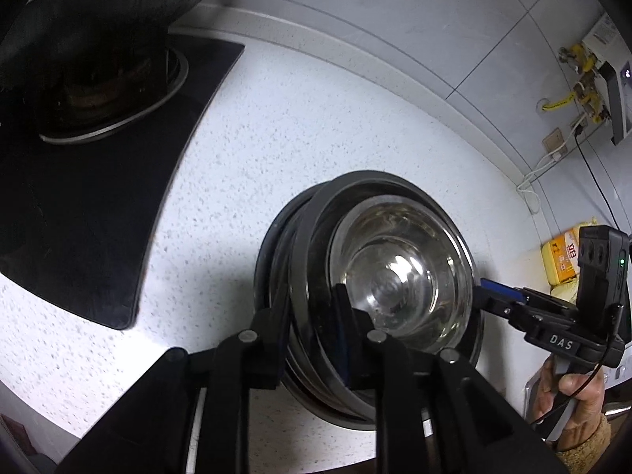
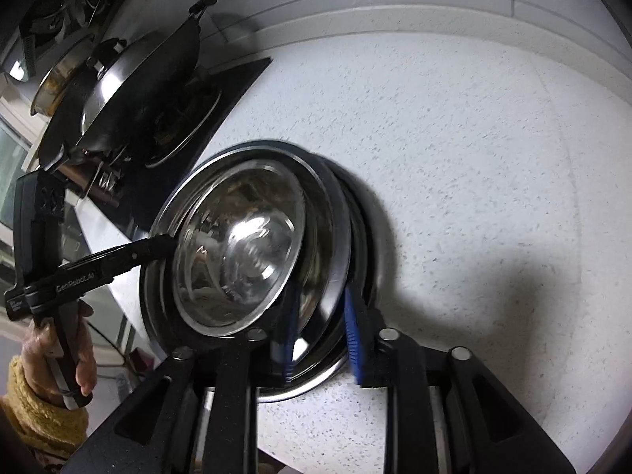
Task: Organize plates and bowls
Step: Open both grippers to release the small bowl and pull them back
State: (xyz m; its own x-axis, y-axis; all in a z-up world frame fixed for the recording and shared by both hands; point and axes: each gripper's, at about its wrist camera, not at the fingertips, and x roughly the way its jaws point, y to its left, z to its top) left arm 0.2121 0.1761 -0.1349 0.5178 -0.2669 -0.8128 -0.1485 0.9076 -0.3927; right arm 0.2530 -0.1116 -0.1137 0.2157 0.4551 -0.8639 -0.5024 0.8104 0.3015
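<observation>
Left tool (image 1: 312, 316) nearest the lens: black fingers straddle the near rim of the plate stack (image 1: 300, 276), clamped on it. Right tool (image 2: 324, 328), blue pads, likewise grips the stack's rim (image 2: 335, 237) from the opposite side; one pad inside, one outside. Steel bowl (image 1: 399, 272) sits on top of the stack, inside the top plate; shiny, reflections on its base. Stack looks tilted, its lower edge on the worktop (image 1: 276, 126); can't tell if it's fully lifted.

Writing: "DAS" on the right tool body (image 1: 561, 341), "GenRobot.AI" on the left tool arm (image 2: 75, 284). Yellow packet (image 1: 563, 260) at the far edge has red print, unreadable.

Worktop is white speckled stone. Black glass hob (image 2: 221, 91) just beside the stack, wok with steel lid (image 2: 130, 79) on the burner. White tiled wall (image 1: 395, 19) behind, gas fittings with yellow valves (image 1: 580, 83) and cables at the right.
</observation>
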